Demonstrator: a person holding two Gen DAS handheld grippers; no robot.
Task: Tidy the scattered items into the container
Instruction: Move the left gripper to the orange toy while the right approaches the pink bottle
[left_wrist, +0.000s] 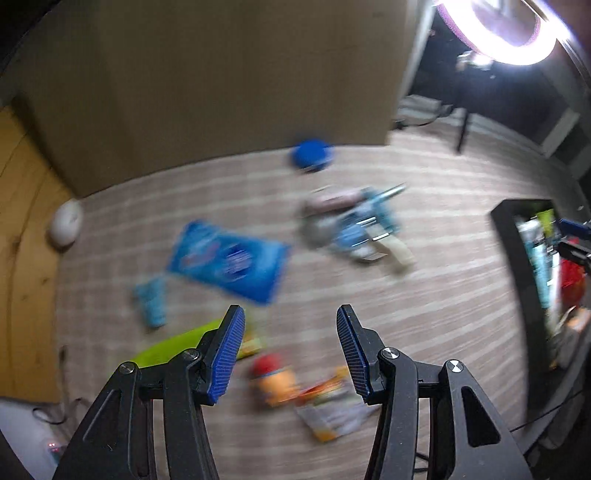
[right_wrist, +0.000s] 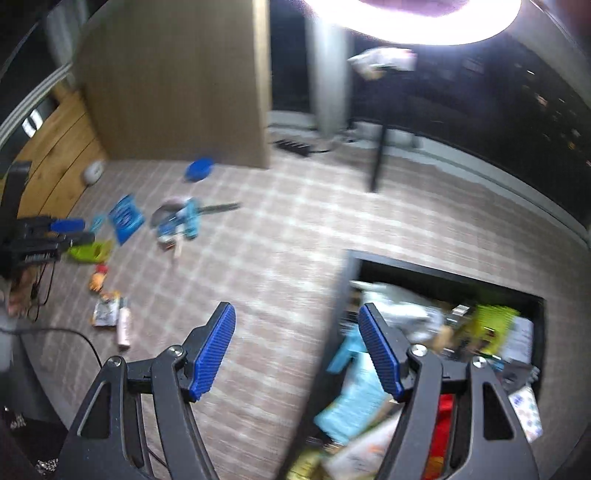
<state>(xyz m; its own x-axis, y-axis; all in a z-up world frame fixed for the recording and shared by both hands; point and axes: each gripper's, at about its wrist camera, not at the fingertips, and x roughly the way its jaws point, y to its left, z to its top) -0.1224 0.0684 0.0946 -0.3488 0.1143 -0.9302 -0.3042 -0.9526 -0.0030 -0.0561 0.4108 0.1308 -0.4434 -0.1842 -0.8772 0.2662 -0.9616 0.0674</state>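
Floor: we saw a striped, checked carpet (left_wrist: 424, 295) covering the room, with a tall brown panel (left_wrist: 221, 85) standing at the back and a bright ring lamp (right_wrist: 424, 22) above.
Far left: a small white round object (left_wrist: 66, 225) lay on the carpet at the foot of the brown panel.
Left gripper: we held the left gripper (left_wrist: 290, 350) above the carpet with its blue pads wide apart and nothing between them.
Under it: a green packet (left_wrist: 173, 345) showed beside the left finger, and an orange toy with a red top (left_wrist: 275, 380) lay between the fingers, touching a flat snack packet (left_wrist: 332, 410).
Middle: a blue packet (left_wrist: 229, 260) lay flat beside a light blue tube (left_wrist: 151, 299); further right was a blurred pile of blue and grey things (left_wrist: 351, 225), and a blue round lid (left_wrist: 312, 154) lay near the panel.
Right gripper: the right gripper (right_wrist: 297, 350) hung partly over the container edge, its fingers also apart and empty.
Container: the black box (right_wrist: 443, 271) stood on the carpet at the right, well apart from the scattered items, and it was already full of packets.
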